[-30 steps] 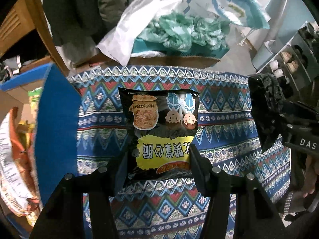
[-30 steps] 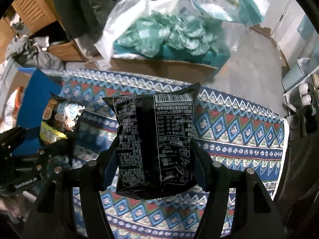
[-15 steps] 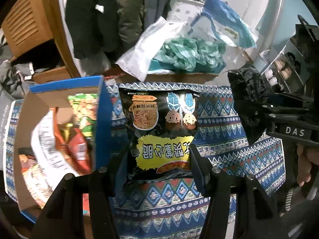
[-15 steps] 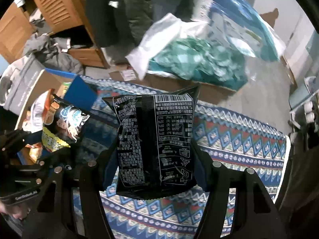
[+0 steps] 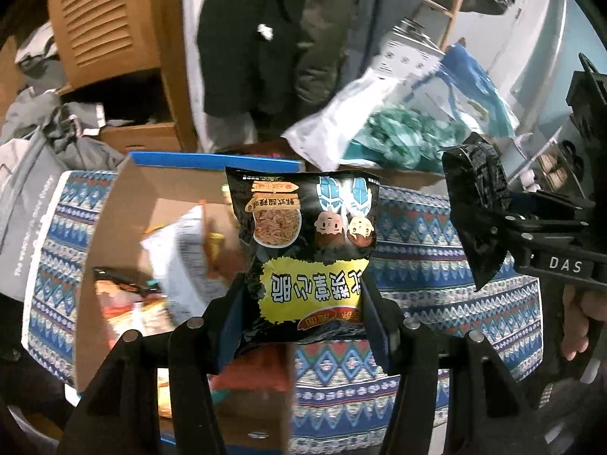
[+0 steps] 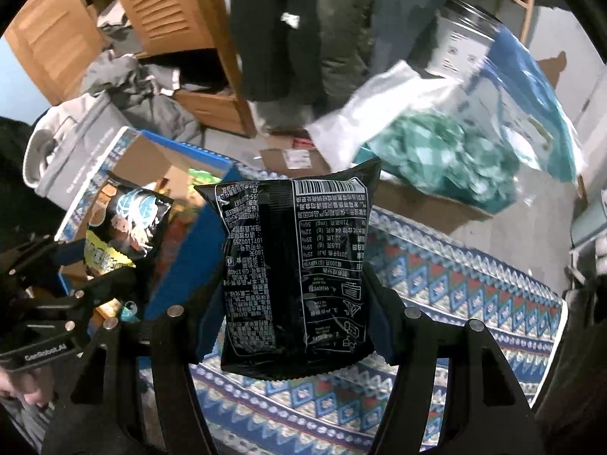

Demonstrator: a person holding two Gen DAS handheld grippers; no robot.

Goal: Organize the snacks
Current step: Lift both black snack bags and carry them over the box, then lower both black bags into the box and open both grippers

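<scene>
My left gripper [image 5: 303, 311] is shut on a black snack bag with a yellow label [image 5: 307, 250] and holds it above the right edge of an open cardboard box with blue rims [image 5: 125, 212]. The box holds several snack packs [image 5: 178, 250]. My right gripper [image 6: 296, 322] is shut on a second black snack bag [image 6: 296, 265], its printed back facing me, above the patterned blue cloth [image 6: 455, 288]. The left gripper and its bag [image 6: 121, 227] show at the left of the right wrist view, over the box [image 6: 151, 159]. The right gripper's bag [image 5: 474, 212] shows at the right of the left wrist view.
A patterned cloth [image 5: 417, 235] covers the table. Behind it lie a white plastic bag [image 5: 341, 129], green crumpled wrapping [image 6: 428, 151] and a blue bag [image 6: 531, 87]. Wooden louvred furniture [image 6: 170, 3], hanging dark clothes [image 5: 258, 38] and grey fabric [image 5: 34, 144] stand at the back left.
Both grippers have risen and swung left with their bags. The left bag has moved from over the cloth to over the box, which has come fully into view.
</scene>
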